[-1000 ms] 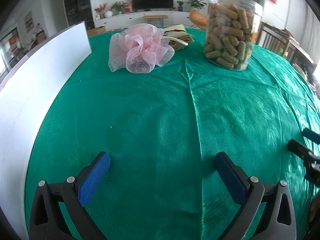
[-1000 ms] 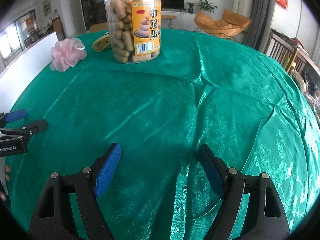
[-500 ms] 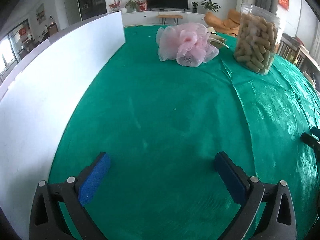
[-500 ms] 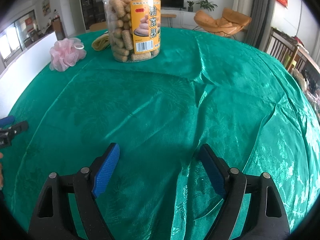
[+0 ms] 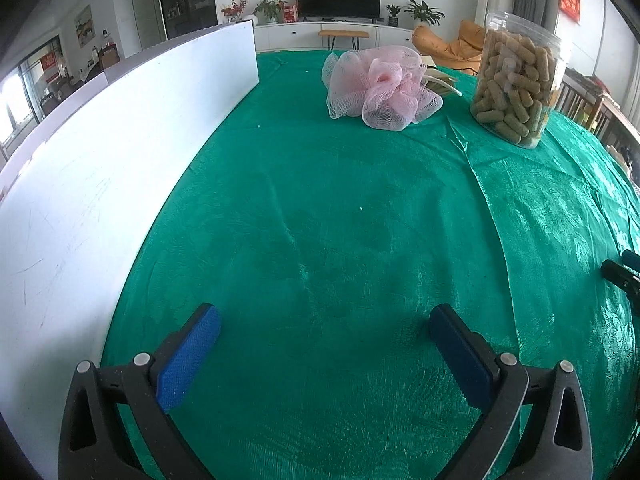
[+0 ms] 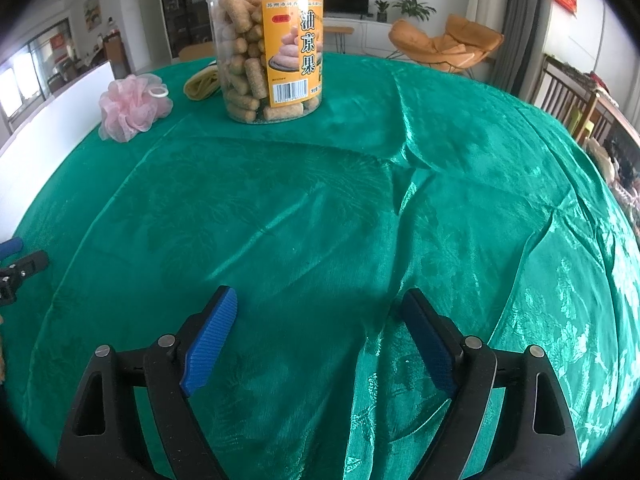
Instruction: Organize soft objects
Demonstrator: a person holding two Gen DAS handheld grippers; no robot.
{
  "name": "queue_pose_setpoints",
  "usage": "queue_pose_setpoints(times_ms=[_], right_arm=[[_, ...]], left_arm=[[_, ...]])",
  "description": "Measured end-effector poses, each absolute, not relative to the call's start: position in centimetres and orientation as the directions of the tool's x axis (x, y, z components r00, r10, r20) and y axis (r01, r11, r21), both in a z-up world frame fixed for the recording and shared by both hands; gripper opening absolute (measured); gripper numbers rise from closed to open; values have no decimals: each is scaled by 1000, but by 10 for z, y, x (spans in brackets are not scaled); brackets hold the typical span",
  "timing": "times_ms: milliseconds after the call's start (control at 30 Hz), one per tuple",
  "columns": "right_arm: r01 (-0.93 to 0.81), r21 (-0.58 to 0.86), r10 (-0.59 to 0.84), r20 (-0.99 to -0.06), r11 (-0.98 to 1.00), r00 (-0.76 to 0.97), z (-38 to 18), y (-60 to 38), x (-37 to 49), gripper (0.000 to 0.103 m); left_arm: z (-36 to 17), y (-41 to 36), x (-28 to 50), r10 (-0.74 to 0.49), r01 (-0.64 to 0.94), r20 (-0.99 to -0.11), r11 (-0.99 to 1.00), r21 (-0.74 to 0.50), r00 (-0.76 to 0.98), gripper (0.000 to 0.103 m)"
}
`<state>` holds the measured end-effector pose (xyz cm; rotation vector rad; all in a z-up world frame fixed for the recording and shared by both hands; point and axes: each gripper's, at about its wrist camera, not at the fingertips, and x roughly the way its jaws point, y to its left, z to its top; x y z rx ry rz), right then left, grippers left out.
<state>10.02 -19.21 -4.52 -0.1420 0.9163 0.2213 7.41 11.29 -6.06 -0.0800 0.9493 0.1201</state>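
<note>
Behind us a living room with a dark television and an orange chair frames the wide table under its green tablecloth (image 5: 360,220), with a white board (image 5: 120,168) standing along its left edge. Far across that cloth, well apart from both tools, sits the pink mesh bath pouf (image 5: 382,84), with a clear snack jar (image 5: 518,76) to its right and a folded yellowish cloth (image 6: 202,84) just behind it. We judge the coming reach to turn on this: the pouf lies ahead and slightly right of the left gripper (image 5: 324,334), but far off to the left of the right gripper (image 6: 318,318), so the left hand looks the nearer one. It has no long axis (a roundish, ruffled ball of netting, a white loop at one side), so it should squash easily under any approach. Both grippers hover with fingers spread wide and nothing between them; the right one's jaws have just been opening further.
</note>
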Motion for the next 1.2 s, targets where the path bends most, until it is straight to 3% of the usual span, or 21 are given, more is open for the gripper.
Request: queue_pose_setpoints(times_ms=[133,300,467,600,700,933,1200], right_arm=[[-247,-98,72,-799,964,596,-31,-171,103,86],[-402,-141,200,-694,905,692,25,-100,118,86],[-462,-246,231,-616,852,753,72,-20,182,86],[-457,-239,135,-750,857,647,60,44,277,86],[-407,-387,-37,-761,828,647,37,78,320,86],[-413,-443,-185,-828,795,530,-16,92,368,86],[-261,-189,-78,-920,947,384,-22,38,398,87]], left_arm=[[-61,113,74,68,-138,-814,990,-15,576,103],[-61,113,74,67,-138,-814,990,-16,577,103],[-60,113,74,67,-138,-814,990,-16,576,103],[-60,113,74,67,-138,-814,990,-16,577,103],[-61,113,75,67,-138,-814,990,-16,577,103],[-61,113,77,68,-139,-815,990,-16,576,103],[-60,112,78,68,-141,-815,990,-17,576,103]])
